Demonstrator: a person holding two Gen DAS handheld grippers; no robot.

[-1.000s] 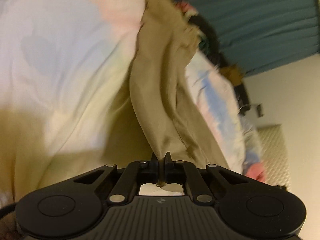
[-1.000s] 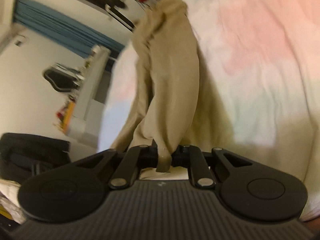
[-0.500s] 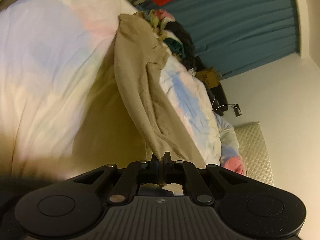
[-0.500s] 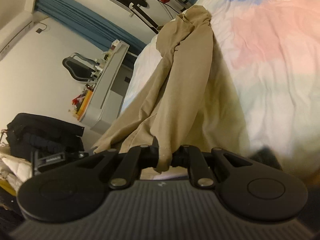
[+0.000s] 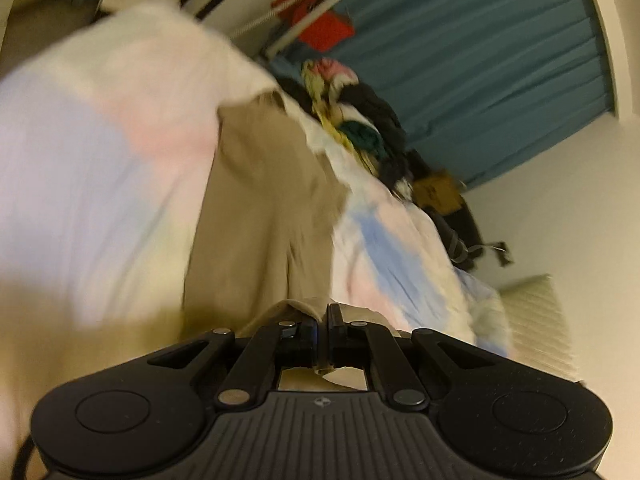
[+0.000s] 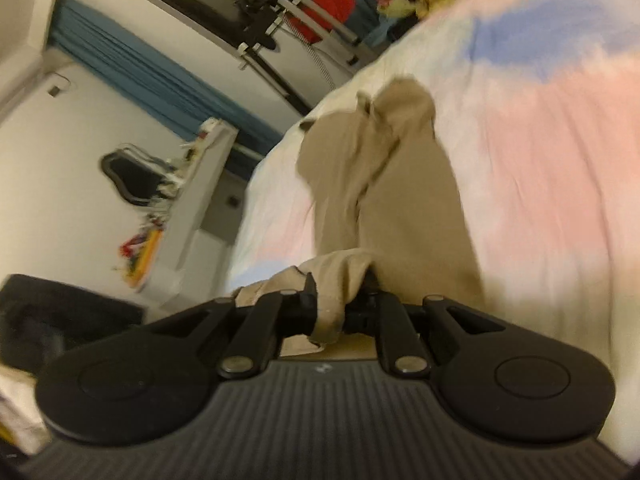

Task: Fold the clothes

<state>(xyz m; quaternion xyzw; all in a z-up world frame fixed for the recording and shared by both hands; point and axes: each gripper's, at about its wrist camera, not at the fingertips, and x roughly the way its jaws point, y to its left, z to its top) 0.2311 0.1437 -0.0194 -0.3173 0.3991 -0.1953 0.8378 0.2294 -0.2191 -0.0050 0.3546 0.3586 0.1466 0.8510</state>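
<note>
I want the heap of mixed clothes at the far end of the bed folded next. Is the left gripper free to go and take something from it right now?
Probably not. The left gripper is shut on the tan garment, which trails over the bedspread towards the clothes pile. It would have to let go first.

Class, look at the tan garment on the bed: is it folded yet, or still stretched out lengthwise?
Not folded: the tan garment runs lengthwise along the bed cover, its near end pinched in the left gripper and right gripper.
</note>
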